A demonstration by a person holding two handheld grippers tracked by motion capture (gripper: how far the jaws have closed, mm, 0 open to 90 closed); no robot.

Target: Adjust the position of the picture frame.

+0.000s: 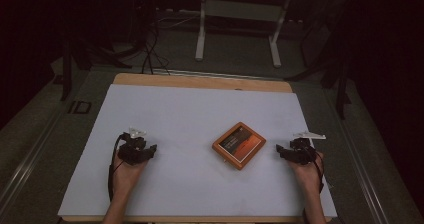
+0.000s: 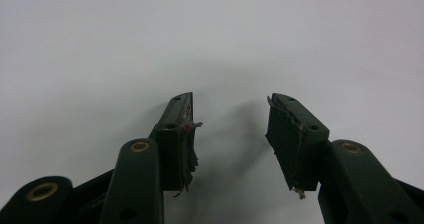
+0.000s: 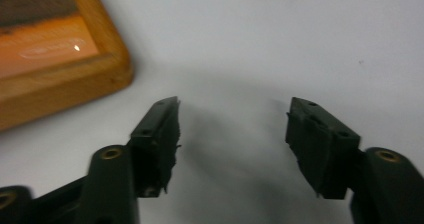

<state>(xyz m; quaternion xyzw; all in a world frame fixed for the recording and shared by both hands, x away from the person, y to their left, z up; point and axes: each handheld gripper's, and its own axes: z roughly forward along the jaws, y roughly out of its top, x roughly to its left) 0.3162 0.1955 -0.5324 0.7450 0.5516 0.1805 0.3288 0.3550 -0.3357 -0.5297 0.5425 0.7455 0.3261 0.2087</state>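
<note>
High view, layout: we hold the left gripper (image 1: 150,148) and the right gripper (image 1: 281,148) low over the white table cover (image 1: 190,109); the wooden-framed box (image 1: 239,145) lies flat between them, just beside the right gripper's tips and well apart from the left's.
High view, contact: neither gripper touches the box; its orange-and-brown top faces up, corners set diagonally to the table edges.
Left gripper view, state: jaws spread wide with nothing between them; beyond the left gripper (image 2: 230,115) we see bare white cover.
Right gripper view, state: jaws likewise released and empty; the right gripper (image 3: 233,110) points past the box, whose rounded wooden corner (image 3: 107,74) sits ahead and to the left of the left-hand jaw.
Right gripper view, caveat: the print on the box is blurred, so we cannot read it.
Progress, our judgement: work on the box appears not yet begun; nothing is grasped or lifted.
Remaining, our judgement: approach, closing on the wooden rim, and whatever handling follows are all left to do.
</note>
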